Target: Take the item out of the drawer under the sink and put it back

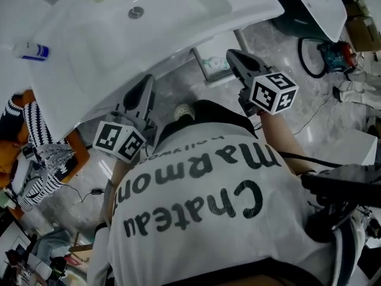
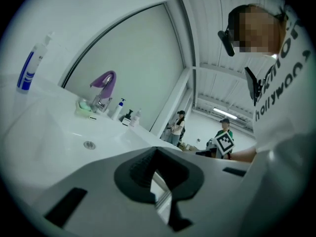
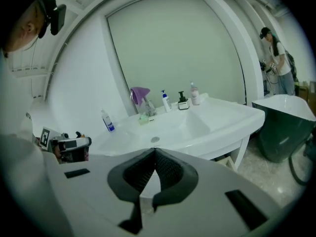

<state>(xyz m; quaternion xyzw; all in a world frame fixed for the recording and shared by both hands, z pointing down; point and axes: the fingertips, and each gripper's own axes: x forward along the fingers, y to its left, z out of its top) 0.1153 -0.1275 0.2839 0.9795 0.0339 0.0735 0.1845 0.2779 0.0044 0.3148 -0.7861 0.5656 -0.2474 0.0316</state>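
The white sink [image 1: 149, 28] fills the top of the head view, and I see no drawer or item from it in any view. My left gripper [image 1: 146, 81] points at the sink's front edge, shut and empty; in the left gripper view its tips [image 2: 157, 149] meet over the basin. My right gripper [image 1: 231, 53] is held beside the sink's right corner, also shut with nothing in it. In the right gripper view its tips [image 3: 154, 149] touch, with the whole sink [image 3: 197, 127] ahead.
A purple faucet [image 3: 140, 95], a blue-and-white bottle [image 1: 30, 51] and several soap bottles [image 3: 182, 100] stand on the sink. A white-framed box [image 1: 213, 64] lies on the floor below it. A second basin [image 1: 321, 5] on a dark stand [image 3: 284, 132] is at the right. Clutter lies at the left.
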